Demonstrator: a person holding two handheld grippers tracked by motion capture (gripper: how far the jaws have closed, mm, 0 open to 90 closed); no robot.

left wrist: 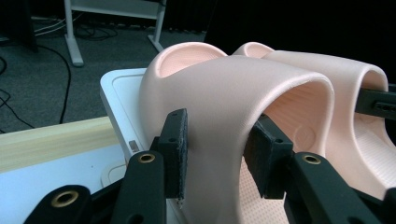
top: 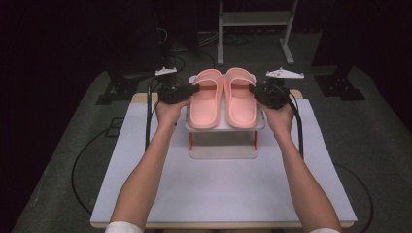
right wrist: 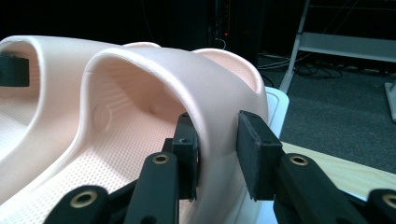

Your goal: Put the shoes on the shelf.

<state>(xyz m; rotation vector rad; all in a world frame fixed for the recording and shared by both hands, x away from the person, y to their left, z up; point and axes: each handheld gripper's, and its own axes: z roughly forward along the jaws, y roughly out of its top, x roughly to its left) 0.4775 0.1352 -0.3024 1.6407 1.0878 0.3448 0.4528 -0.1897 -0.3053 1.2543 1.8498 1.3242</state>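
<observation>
Two pink slippers sit side by side on a small white rack (top: 224,127), the landmark for all places below; the rack stands on the white table (top: 223,194), toward its far edge. The left slipper (top: 206,99) lies on the rack's top shelf at the left, the right slipper (top: 240,99) just beside it at the right, their inner edges touching or nearly so.

The left hand-held gripper (top: 194,90) reaches in from the rack's left side. In the left gripper view its jaws straddle the outer wall of the left slipper's (left wrist: 233,107) strap, one pad (left wrist: 175,154) outside and one inside; the pads lie against or very near the wall, and whether they press on it cannot be told.

The right hand-held gripper (top: 253,90) reaches in from the rack's right side. In the right gripper view its jaws straddle the outer wall of the right slipper's (right wrist: 187,84) strap: the inner pad (right wrist: 187,154) lies close to the wall, while the outer pad (right wrist: 257,154) stands slightly clear of it, so the jaws are narrowly apart, not clamped.

Both forearms enter from the near edge of the table, on either side of the rack.
</observation>
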